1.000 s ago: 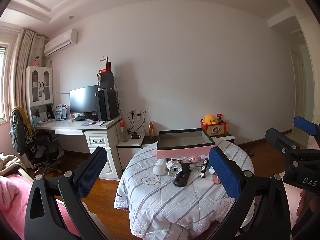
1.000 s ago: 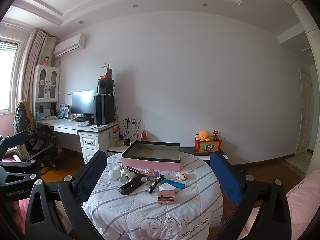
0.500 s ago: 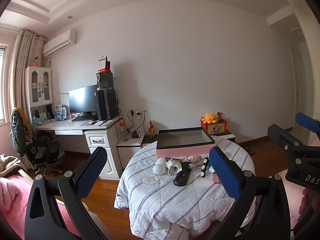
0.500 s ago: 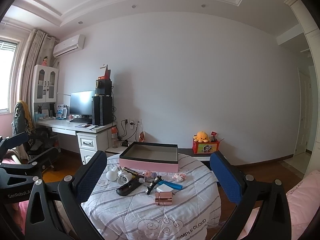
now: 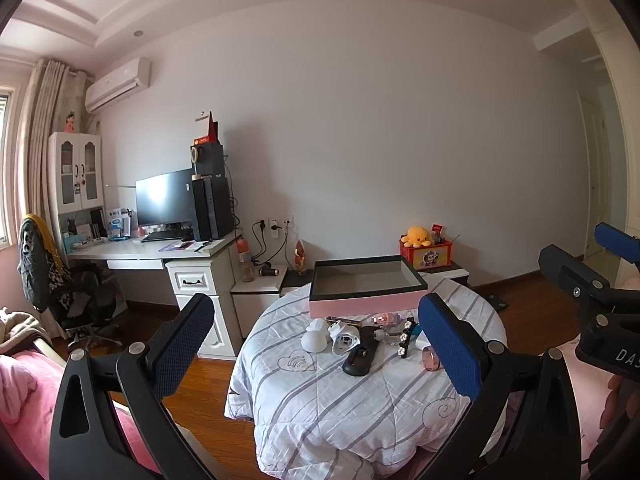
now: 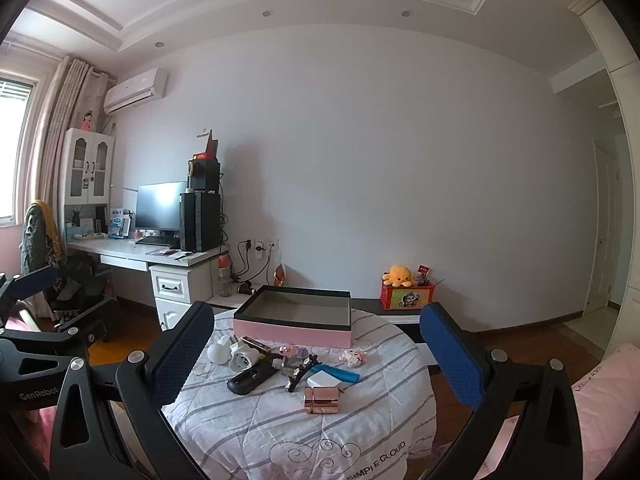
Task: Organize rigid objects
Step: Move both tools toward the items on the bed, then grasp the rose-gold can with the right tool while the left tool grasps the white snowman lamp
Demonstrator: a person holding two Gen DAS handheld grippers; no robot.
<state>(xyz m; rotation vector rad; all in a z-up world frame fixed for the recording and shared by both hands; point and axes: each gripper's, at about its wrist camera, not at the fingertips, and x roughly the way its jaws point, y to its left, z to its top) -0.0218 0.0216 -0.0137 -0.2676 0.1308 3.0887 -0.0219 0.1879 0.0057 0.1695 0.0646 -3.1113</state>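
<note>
A round table under a striped white cloth (image 6: 288, 436) (image 5: 320, 408) carries an empty pink box with a dark rim (image 6: 294, 322) (image 5: 366, 292) at its far side. In front of the box lie several small items: a white bulb-shaped piece (image 6: 220, 353) (image 5: 314, 339), a white plug adapter (image 6: 246, 360) (image 5: 344, 340), a black remote-like device (image 6: 250, 380) (image 5: 360, 357), a black jewelled hair clip (image 6: 302, 372) (image 5: 404, 342), a blue and white flat piece (image 6: 334, 377) and a rose-gold case (image 6: 322, 400) (image 5: 431, 360). My left gripper (image 5: 316, 352) and my right gripper (image 6: 320, 356) hang open, short of the table, holding nothing.
A white desk (image 6: 160, 256) with monitor and computer tower stands left, an office chair (image 5: 76, 292) beside it. A low shelf behind the table holds a red toy box with a yellow plush (image 6: 404, 286). Pink bedding (image 5: 24, 392) lies at the lower left. Wooden floor surrounds the table.
Both views have crept slightly nearer the table; the objects on it have not moved. Both grippers stay open.
</note>
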